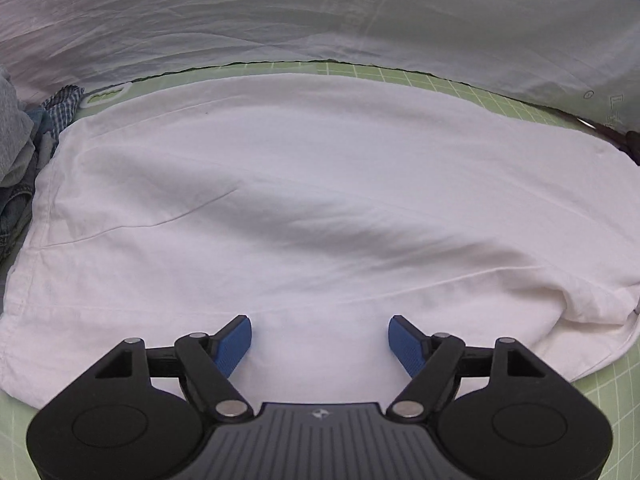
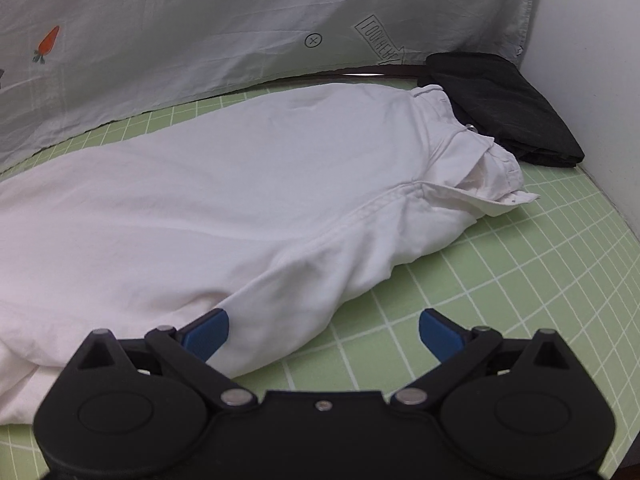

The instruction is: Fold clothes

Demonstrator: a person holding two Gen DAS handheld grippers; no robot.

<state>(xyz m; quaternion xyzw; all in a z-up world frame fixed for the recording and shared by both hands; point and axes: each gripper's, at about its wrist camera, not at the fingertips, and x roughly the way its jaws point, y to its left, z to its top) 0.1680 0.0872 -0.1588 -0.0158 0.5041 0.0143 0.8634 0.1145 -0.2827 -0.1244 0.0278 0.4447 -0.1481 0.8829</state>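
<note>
White shirt (image 1: 320,200) lies half-folded on green tabletop (image 2: 520,280). Left claw (image 1: 320,338) and right claw (image 2: 324,330) both apart, empty. Risk: loose sleeve bunching; a shallow pinch could drag layers askew.

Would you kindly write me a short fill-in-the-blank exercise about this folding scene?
1. The white shirt lies on a ____ gridded mat.
2. Beside the shirt's collar sits a folded ____ garment.
3. The left gripper has ____ jaws with nothing clamped.
4. The backdrop sheet is printed with orange ____.

Answers: green; black; open; carrots
</note>
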